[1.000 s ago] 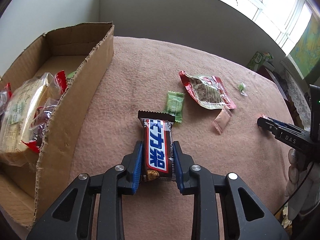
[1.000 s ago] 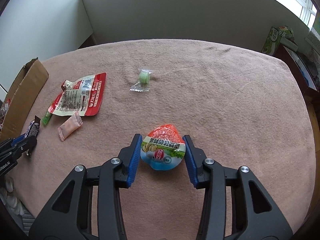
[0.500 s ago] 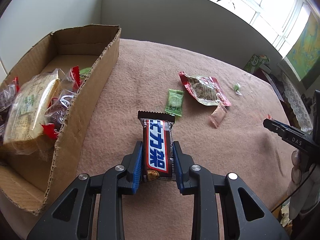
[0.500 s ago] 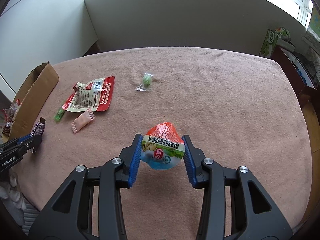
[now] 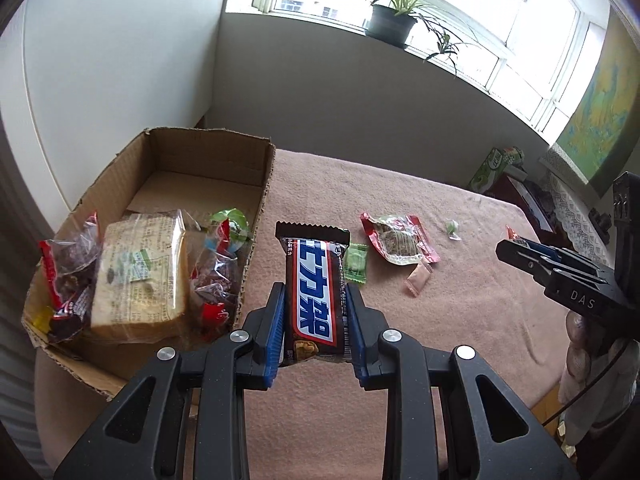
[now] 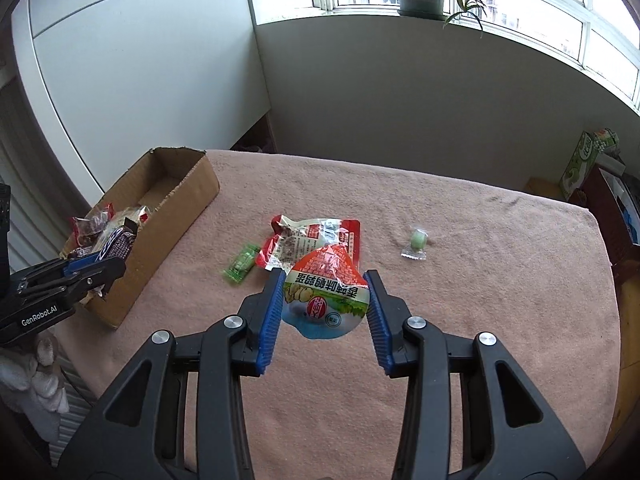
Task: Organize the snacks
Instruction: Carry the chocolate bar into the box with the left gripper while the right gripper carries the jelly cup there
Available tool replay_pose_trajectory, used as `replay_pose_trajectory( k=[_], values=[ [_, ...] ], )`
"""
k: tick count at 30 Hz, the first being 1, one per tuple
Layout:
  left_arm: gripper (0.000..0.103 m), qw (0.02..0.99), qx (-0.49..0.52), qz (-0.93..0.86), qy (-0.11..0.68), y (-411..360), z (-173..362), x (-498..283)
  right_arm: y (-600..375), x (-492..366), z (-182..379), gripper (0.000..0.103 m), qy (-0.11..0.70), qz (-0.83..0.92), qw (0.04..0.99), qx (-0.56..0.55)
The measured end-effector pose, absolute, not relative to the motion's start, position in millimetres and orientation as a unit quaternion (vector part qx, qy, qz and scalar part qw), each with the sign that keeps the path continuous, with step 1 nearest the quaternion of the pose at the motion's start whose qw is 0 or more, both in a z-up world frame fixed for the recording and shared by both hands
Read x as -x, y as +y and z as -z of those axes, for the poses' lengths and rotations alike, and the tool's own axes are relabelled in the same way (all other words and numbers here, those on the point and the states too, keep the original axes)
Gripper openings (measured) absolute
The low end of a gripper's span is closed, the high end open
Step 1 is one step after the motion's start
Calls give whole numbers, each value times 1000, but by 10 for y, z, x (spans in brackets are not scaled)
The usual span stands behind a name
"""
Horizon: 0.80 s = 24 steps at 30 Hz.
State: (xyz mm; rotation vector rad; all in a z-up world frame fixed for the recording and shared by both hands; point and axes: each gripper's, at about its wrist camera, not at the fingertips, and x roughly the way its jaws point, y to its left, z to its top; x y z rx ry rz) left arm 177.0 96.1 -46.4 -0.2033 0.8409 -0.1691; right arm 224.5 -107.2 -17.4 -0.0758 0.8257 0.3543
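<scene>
Left gripper [image 5: 314,330] clamped on the chocolate bar [image 5: 315,294], pads pressing both long edges. Bar's long axis runs straight out along the fingers, crimped far end pointing away, blue-lettered face up. Right gripper [image 6: 323,306] clamped on a rounded egg-snack pouch [image 6: 325,294], red tip pointing away, blue end nearest the camera.

Change over the last second: both grippers have risen well clear of the pink tablecloth [image 5: 460,320], each load lifted with it. From the left wrist the cardboard box [image 5: 256,216] has swung from the frame edge into fuller view, its interior now open to sight. The right wrist view shows the bar already hanging at the box's near end. Judgement: pickup is done for both items and carry to the box is under way; release is the step left.

Inside the box: a bread loaf pack [image 5: 140,276] flanked by red-trimmed bags, with bare floor beyond.

On the cloth past the bar: green sachet [image 5: 355,266], pink sachet [image 5: 418,280], red-edged flat pouch [image 5: 398,242], small green candy [image 5: 452,227]. These are not yet packed.
</scene>
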Motion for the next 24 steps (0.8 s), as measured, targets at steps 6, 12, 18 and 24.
replay_pose_trajectory(
  k=[6, 12, 18, 24],
  values=[
    [27, 914, 96, 60, 391, 1280, 309, -1850, -571, -2372, 42, 41, 389, -214, 895, 50],
    [27, 915, 104, 33, 387, 1646, 291, -2039, -6, -2615, 64, 41, 395, -252, 881, 62],
    [27, 906, 126, 14, 405, 1933, 393, -2273, 510, -2904, 178, 41, 408, -276, 867, 69],
    [27, 895, 149, -3, 420, 2117, 504, -2416, 857, -3088, 317, 41, 421, -292, 855, 75]
  ],
)
